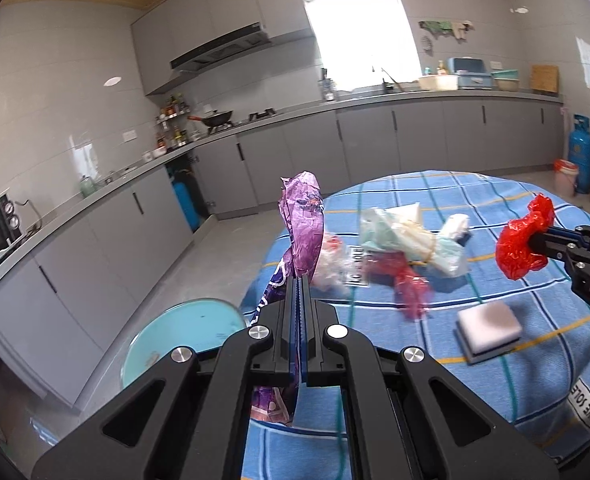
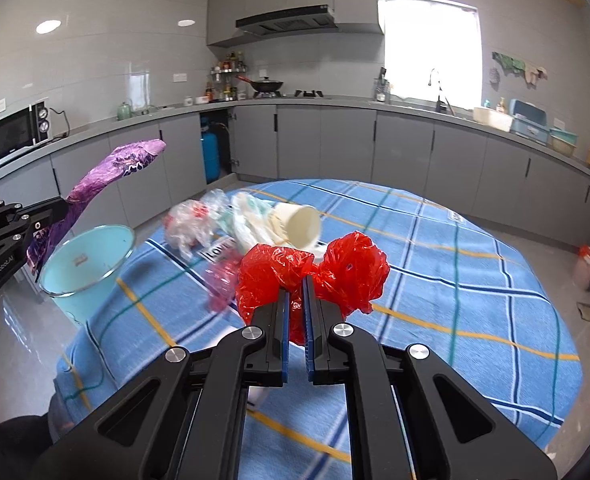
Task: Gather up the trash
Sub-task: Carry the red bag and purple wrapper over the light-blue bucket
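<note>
My left gripper point(image 1: 299, 280) is shut on a long purple foil wrapper point(image 1: 305, 220), which stands up from the jaws, above and beside a light blue bin point(image 1: 183, 332) on the floor by the table's left edge. My right gripper point(image 2: 295, 292) is shut on a crumpled red plastic bag point(image 2: 315, 272), held over the blue plaid tablecloth point(image 2: 455, 280). In the right wrist view, the left gripper point(image 2: 61, 206) holds the wrapper point(image 2: 115, 172) above the bin point(image 2: 83, 264). A pile of trash point(image 1: 395, 240) lies on the table: clear plastic point(image 2: 187, 224), a white paper cup point(image 2: 295, 224) and pale bags.
A white sponge point(image 1: 489, 330) with a dark base lies on the cloth near the right gripper point(image 1: 535, 242). Grey kitchen cabinets point(image 2: 335, 144) run along the far walls. A blue gas cylinder point(image 1: 581, 152) and a small bucket point(image 1: 566, 174) stand on the floor beyond the table.
</note>
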Demonstrator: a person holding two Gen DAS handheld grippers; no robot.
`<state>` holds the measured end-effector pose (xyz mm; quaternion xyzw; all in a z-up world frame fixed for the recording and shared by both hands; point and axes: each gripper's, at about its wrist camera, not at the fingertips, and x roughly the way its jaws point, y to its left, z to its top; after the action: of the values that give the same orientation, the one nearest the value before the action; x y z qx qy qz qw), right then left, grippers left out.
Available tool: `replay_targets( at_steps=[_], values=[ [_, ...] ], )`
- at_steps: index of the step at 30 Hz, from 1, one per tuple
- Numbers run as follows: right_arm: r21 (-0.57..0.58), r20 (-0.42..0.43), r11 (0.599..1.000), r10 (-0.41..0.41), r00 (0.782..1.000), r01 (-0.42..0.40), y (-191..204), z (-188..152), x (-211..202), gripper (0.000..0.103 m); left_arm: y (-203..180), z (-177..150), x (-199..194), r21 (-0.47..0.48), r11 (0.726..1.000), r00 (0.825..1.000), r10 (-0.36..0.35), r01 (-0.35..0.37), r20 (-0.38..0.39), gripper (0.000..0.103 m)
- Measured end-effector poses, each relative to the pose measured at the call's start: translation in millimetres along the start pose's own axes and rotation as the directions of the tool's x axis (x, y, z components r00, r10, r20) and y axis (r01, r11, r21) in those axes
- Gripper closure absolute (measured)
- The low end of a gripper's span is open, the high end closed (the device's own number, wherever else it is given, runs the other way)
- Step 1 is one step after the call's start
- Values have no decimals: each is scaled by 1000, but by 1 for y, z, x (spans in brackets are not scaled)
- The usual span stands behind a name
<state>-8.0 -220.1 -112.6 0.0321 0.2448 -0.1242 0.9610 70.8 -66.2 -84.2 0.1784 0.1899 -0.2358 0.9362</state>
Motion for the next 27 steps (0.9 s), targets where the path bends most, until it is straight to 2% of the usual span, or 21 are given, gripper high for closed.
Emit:
replay_targets(
  at_steps=[16,27],
  values=[
    [-62,16,993,101,995,-100,50,25,21,96,56,-6,3,-86,989,993,119,-121,-24,102],
    [-89,23,986,145,989,-143,74,37,32,96,82,-10,6,-122,973,981,191,-195,-41,102]
  ],
)
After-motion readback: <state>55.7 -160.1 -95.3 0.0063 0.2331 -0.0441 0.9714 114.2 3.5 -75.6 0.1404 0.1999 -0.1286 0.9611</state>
